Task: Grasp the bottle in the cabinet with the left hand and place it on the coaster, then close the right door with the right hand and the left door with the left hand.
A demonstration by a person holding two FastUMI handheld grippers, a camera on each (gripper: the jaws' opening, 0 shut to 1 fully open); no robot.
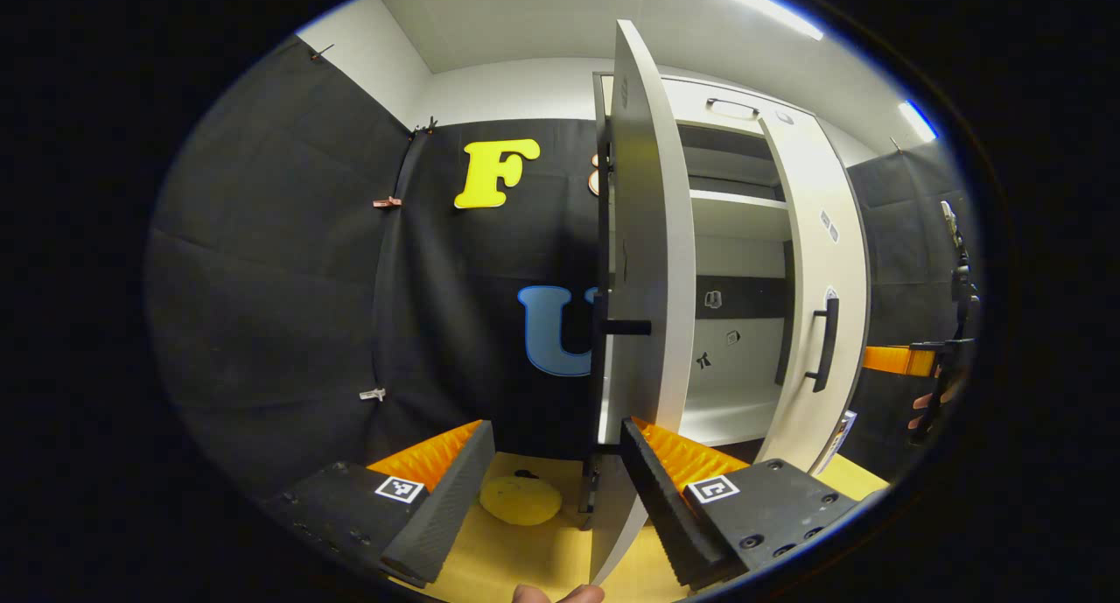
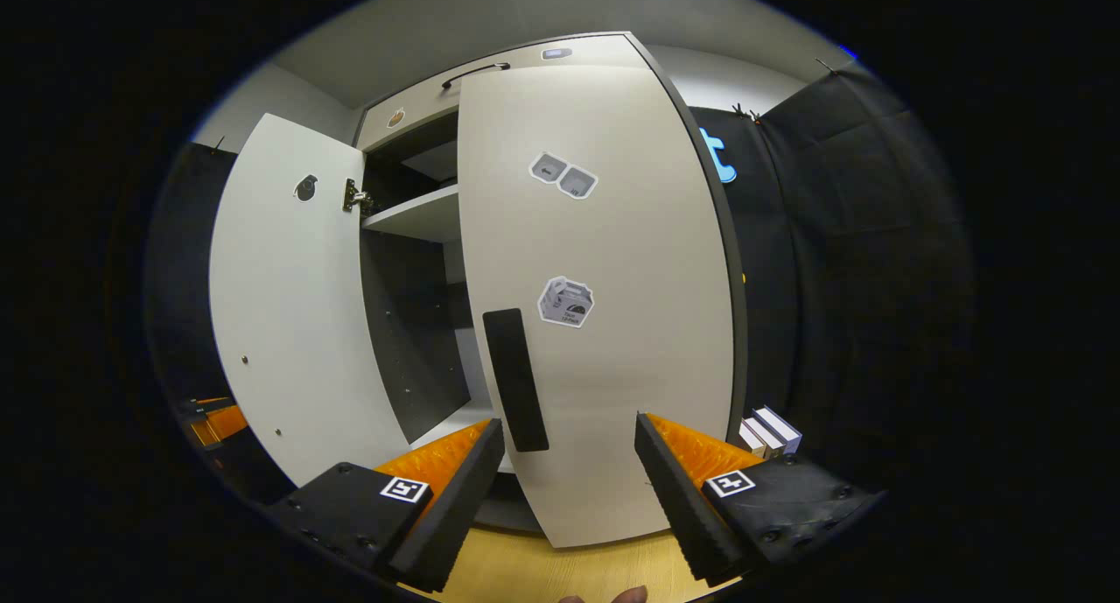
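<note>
One tall white cabinet [image 2: 525, 69] with two doors is seen standing on the light wooden worktop [image 1: 542, 559]. In the right gripper view, the white right door [image 2: 612, 323] with its single black bar handle [image 2: 514, 380] is seen swung most of the way toward shut, face-on and just ahead of the right gripper [image 2: 569, 472]; the handle runs upright, just above and slightly left of the gap between the fingers. The white left door [image 2: 289, 305] is seen wide open, off to the left. In the left gripper view, that left door [image 1: 643, 262] is met nearly edge-on, its lower edge lying between the fingers of the left gripper [image 1: 556, 485], so the left gripper is judged the nearer to it.

Both grippers are held wide open, with nothing gripped. One round yellow coaster [image 1: 521, 500] is seen flat on the worktop, just ahead of the left fingers. No bottle can be made out on it, and the visible shelves look bare.
</note>
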